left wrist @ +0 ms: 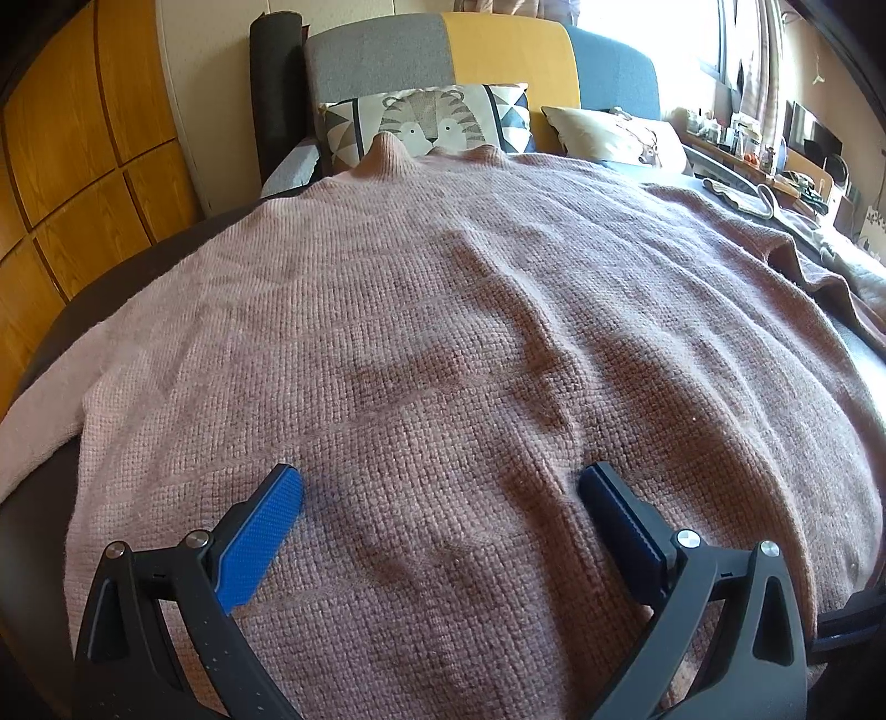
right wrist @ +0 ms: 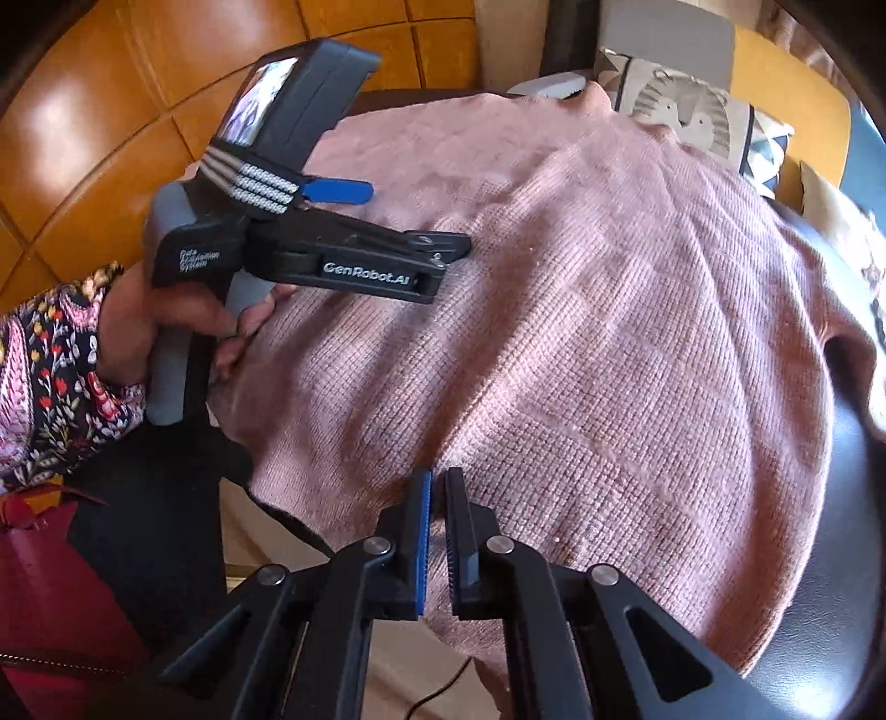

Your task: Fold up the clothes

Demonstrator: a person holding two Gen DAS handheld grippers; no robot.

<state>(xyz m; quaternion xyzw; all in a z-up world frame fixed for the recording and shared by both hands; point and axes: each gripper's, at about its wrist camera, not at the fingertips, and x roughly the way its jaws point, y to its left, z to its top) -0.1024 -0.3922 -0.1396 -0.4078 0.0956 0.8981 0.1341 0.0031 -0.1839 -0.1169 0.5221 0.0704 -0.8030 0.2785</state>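
Observation:
A pink knit sweater (left wrist: 443, 310) lies spread flat on a dark surface (right wrist: 830, 581), its collar toward the pillows. My left gripper (left wrist: 440, 487) hovers low over the sweater's lower part, its blue-padded fingers (left wrist: 266, 526) wide apart with nothing between them. The right wrist view shows the left gripper (right wrist: 415, 216) from the side, held by a hand (right wrist: 183, 315) in a floral sleeve over the sweater's (right wrist: 581, 332) left side. My right gripper (right wrist: 440, 482) sits at the near hem, jaws almost closed, pinching a ridge of the knit.
A tiger-print pillow (left wrist: 426, 119) and a cream pillow (left wrist: 614, 133) lean on a grey, yellow and blue headboard (left wrist: 498, 50). Wooden wardrobe doors (left wrist: 72, 138) stand at left, a cluttered desk (left wrist: 775, 149) at right. More clothes (left wrist: 841, 249) lie beside the sweater. A red bag (right wrist: 50, 581) is near left.

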